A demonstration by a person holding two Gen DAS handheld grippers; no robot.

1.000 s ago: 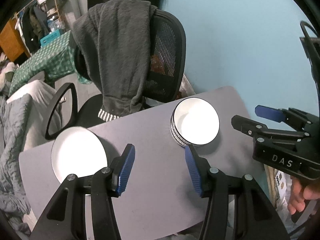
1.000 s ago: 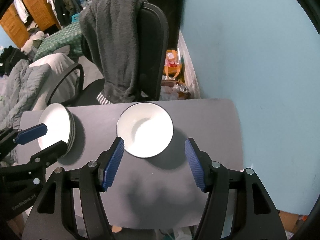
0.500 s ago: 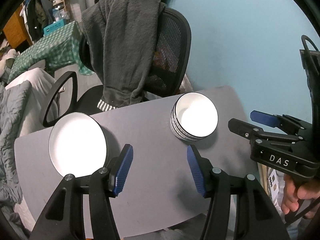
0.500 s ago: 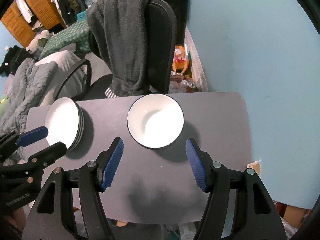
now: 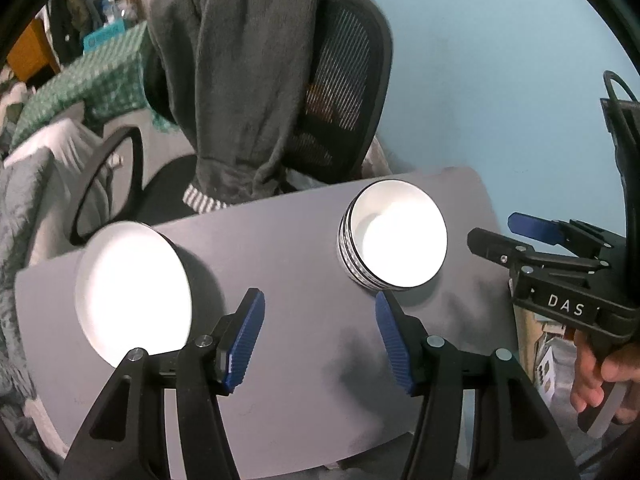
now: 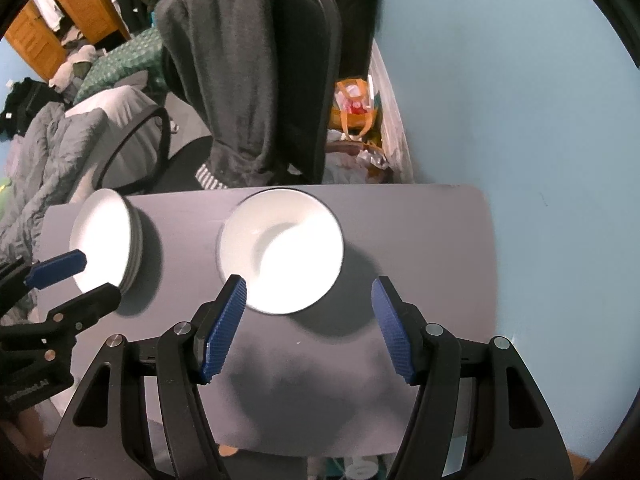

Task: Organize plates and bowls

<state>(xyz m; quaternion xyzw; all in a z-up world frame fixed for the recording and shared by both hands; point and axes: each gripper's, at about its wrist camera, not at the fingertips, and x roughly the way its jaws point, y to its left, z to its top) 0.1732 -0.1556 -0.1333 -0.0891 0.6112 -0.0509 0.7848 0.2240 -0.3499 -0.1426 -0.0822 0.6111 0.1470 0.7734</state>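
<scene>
Your left gripper (image 5: 320, 334) hangs above the grey table (image 5: 304, 364) with its blue-padded jaws spread wide and nothing between them. Ahead of its left finger and off to that side sits the stack of white plates (image 5: 132, 288), resting on the table near its left edge; the number of plates cannot be read from the left wrist view, though the right wrist view shows several rims layered at the stack's side (image 6: 106, 240). Ahead of the left gripper's right finger, slightly to the right, stands the stack of bowls (image 5: 394, 234), white inside with dark striped outer walls, upright on the table. Your right gripper (image 6: 308, 326) is likewise spread, holding nothing, and is positioned above the table with the bowls (image 6: 280, 254) directly ahead, lying between the lines of its two fingers; its left fingertip overlaps the near rim of the bowls in the picture, but contact cannot be confirmed. In the left wrist view your right gripper (image 5: 508, 236) appears at the right, beside the bowls and apart from them, with your right hand (image 5: 600, 376) on its handle. Beyond the table stands a black office chair (image 5: 348, 92) with a dark grey garment (image 5: 240, 72) draped over its back. A light blue wall (image 6: 500, 100) runs along the right side of the table.
</scene>
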